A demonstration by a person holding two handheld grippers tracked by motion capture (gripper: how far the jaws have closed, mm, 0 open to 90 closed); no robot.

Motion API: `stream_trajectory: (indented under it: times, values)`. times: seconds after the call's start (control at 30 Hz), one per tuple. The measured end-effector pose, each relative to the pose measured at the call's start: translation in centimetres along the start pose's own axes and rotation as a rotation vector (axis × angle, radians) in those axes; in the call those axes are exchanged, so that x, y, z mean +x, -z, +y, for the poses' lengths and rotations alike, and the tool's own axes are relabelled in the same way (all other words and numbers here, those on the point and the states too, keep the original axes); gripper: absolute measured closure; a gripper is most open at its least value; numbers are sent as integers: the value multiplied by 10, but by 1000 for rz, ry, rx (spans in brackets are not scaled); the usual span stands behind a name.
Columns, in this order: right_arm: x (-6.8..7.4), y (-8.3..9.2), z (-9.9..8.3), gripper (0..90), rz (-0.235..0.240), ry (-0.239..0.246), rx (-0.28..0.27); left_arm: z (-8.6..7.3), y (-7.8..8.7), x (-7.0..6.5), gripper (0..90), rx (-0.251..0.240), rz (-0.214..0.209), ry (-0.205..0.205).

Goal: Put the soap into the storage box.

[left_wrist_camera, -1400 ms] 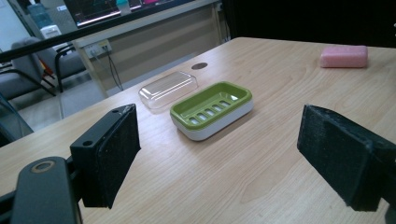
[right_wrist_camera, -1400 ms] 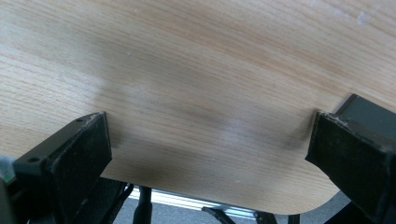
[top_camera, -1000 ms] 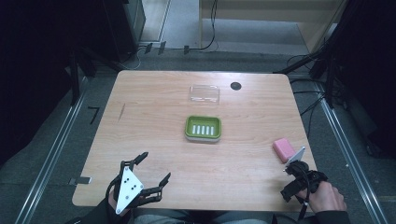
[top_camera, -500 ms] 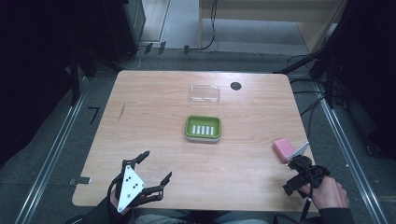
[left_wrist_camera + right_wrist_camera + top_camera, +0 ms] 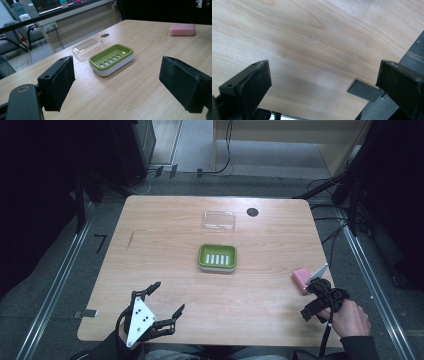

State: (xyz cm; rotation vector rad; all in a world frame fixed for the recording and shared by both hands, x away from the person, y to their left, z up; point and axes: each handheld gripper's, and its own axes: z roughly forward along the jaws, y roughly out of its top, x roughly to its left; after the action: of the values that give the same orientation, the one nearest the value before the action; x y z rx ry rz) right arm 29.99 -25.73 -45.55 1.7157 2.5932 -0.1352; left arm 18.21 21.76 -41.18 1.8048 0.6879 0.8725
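my right claw [image 5: 314,296] wide open, holding nothing, just near-right of the pink rectangular soap bar [image 5: 301,279] at the wooden table's [image 5: 165,235] right edge | my left claw [image 5: 166,297] gaping too, near-left corner | green slotted plastic soap dish [image 5: 217,256] mid-table, clear plastic lid [image 5: 218,220] beyond it

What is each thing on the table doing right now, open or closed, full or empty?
Green soap dish: empty, lid off.
Clear lid: lying on the table behind the dish, apart from it.
Pink soap: on the table, not gripped.
Left hand-held gripper: open, empty.
Right hand-held gripper: open, empty, beside the soap.
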Motion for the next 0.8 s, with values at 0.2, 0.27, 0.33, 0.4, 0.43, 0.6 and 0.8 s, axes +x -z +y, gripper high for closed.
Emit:
stream_trajectory:
  times: [0.2,0.27,0.33,0.4,0.43,0.6,0.8]
  values:
    - [0,3,7,0,-2,8,-8,0,0,0,136,1,0,0]
    - [-1,5,9,0,-1,23,-19,0,0,0,136,2,0,-2]
    - [-1,7,12,0,-2,25,-26,0,0,0,136,5,-1,-4]
    - [-1,9,14,0,-3,31,-31,0,0,0,136,4,-1,-3]
    - [-2,10,16,0,-4,36,-35,0,0,0,136,4,-1,-3]
    - [-2,11,22,0,-3,47,-36,0,0,0,136,4,-2,-4]
    - [-4,13,31,0,-5,56,-48,0,-1,0,136,4,-3,-3]
